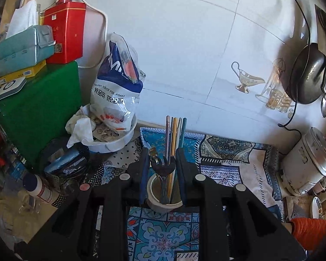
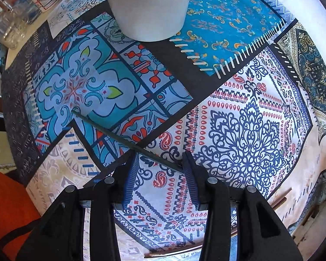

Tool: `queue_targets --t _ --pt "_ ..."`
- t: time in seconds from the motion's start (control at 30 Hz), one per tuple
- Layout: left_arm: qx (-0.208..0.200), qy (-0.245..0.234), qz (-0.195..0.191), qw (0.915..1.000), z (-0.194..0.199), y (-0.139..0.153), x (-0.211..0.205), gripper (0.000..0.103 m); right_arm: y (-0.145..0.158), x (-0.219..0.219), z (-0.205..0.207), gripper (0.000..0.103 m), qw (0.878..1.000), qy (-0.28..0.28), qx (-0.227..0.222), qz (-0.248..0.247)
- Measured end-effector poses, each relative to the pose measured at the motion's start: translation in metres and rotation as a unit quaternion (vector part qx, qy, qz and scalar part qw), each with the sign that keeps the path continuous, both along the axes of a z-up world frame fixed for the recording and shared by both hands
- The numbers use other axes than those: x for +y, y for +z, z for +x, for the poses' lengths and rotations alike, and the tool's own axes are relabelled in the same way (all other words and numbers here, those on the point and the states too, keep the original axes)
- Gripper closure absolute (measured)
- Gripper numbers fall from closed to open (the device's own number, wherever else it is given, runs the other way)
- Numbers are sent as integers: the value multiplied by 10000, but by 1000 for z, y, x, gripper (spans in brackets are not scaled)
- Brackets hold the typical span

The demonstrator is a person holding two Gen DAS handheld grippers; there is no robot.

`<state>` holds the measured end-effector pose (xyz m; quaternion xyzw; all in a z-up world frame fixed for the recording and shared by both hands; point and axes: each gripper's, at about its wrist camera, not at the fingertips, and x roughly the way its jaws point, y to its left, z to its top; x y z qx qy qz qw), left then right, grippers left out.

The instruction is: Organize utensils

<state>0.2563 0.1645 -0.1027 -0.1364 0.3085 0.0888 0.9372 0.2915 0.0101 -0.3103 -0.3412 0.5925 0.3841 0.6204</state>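
A white cup (image 1: 165,204) stands on the patterned tablecloth (image 1: 223,169) and holds several coloured chopsticks (image 1: 175,134), a dark fork (image 1: 163,167) and a spoon. My left gripper (image 1: 162,152) straddles the cup, its fingers on either side of it; the jaws stand apart at the cup's width. In the right wrist view the same cup (image 2: 147,8) is at the top. A dark green chopstick (image 2: 110,136) lies flat on the cloth and runs between the fingers of my right gripper (image 2: 160,158), which is open just above it.
A white bowl with a plastic bag (image 1: 117,87) and tissues stands at the back left, beside a green box (image 1: 39,113) and red tin (image 1: 65,34). A rice cooker (image 1: 306,163) is at the right. Copper-coloured sticks (image 2: 280,198) lie at the cloth's near right edge.
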Motion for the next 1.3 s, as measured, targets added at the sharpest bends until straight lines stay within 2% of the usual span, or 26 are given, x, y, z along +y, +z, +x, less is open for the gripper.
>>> queue_targets --t 0.1,0.17,0.23,0.43,0.47,0.6,0.73,0.77,0.87,1.03,1.3 --pt "2 -48 -21 10000 0 0 1 80 1 1 3 69 9999 -157 -19 -15" --pt "-20 -97 -1 10000 -1 2 0 80 3 2 4 87 9991 -424 1 -11" --pt "-49 -143 23 9999 -2 4 0 80 0 -2 12 92 9977 -666 73 -57" --pt "-150 -319 55 9994 -2 13 -1 80 3 -6 21 93 9937 -1094 199 -104" --pt "-159 -350 56 9992 -2 14 -1 80 4 -4 22 89 9937 -1101 174 -108" --pt "-157 -477 79 9987 -1 14 -1 80 5 9 20 88 9937 -1101 98 -172" --pt "-127 -579 57 9982 1 11 -1 80 6 18 26 94 9926 -1201 160 -86" --pt "-123 -600 50 9981 1 10 -1 80 14 19 15 95 9911 -1308 246 -30" --pt "-99 -659 57 9978 2 9 -1 80 12 9 24 98 9824 -1738 653 177" --pt "-61 -749 103 9971 5 8 0 80 20 -7 23 98 9688 -2313 729 517" --pt "-63 -934 124 9955 13 6 -3 80 68 -26 26 98 9439 -3028 296 1287"
